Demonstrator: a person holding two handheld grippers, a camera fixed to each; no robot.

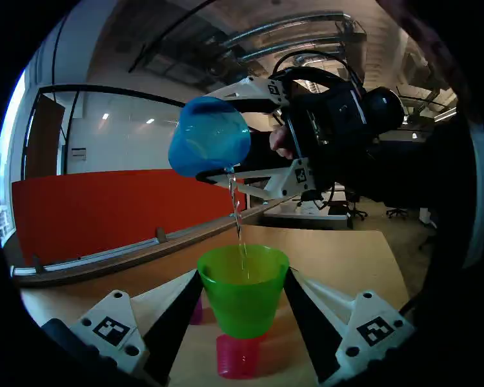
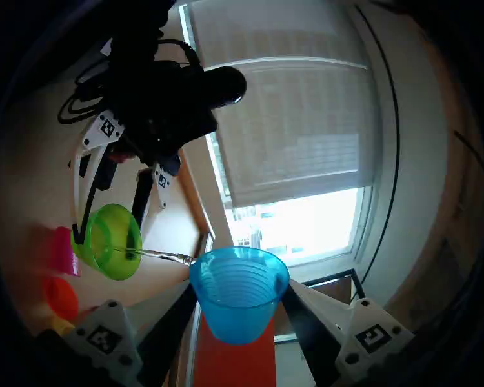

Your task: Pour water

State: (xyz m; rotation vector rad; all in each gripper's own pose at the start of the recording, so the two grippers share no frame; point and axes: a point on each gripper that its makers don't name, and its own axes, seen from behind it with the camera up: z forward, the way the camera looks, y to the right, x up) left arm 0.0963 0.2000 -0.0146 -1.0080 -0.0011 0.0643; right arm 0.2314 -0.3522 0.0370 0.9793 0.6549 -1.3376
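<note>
The left tool holds the green cup upright, with both fingers pressed on its sides just below the rim. Above and a little ahead of it, the right tool clamps the blue cup, which is tipped steeply with its lip down. A thin stream of water falls from that lip into the green cup. How much water either cup holds is hard to make out.

Directly under the left tool's fingers a pink cup stands on the tabletop, its upper part hidden behind the green cup. A second pinkish thing beside one finger is mostly covered. In the right gripper view an orange cup sits beyond the green cup from the right tool, dim and partly cut off.

A hand shows between the right tool's fingers, largely hidden by the tool's dark body and cables. The right tool is rolled onto its side, one finger above the other, while the left tool sits level.
</note>
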